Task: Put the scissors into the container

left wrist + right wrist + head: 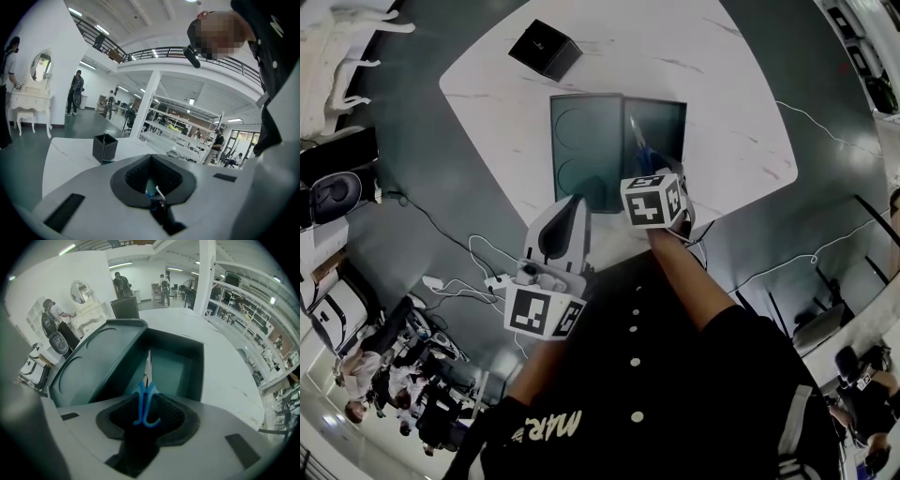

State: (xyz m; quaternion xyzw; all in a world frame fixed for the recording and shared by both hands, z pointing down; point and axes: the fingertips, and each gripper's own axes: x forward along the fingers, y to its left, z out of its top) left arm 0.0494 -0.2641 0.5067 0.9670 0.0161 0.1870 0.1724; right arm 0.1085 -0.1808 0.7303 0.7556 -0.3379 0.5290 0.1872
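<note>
Blue-handled scissors (145, 406) stand between the jaws of my right gripper (146, 401), with their blades pointing down into the dark green container (197, 366). The pads stand apart from the handles on both sides, so this gripper is open. In the head view the scissors (638, 142) hang over the container's (670, 117) right half, just beyond the right gripper (649, 167). The container's lid (581, 141) lies folded open to the left. My left gripper (572, 211) hovers near the table's front edge, slightly open with nothing between its jaws (152, 185).
A small black box (545, 48) stands at the far left of the white table (722, 84); the left gripper view shows the same black box (104, 146). Cables and a power strip (492, 279) lie on the floor to the left. People stand far off.
</note>
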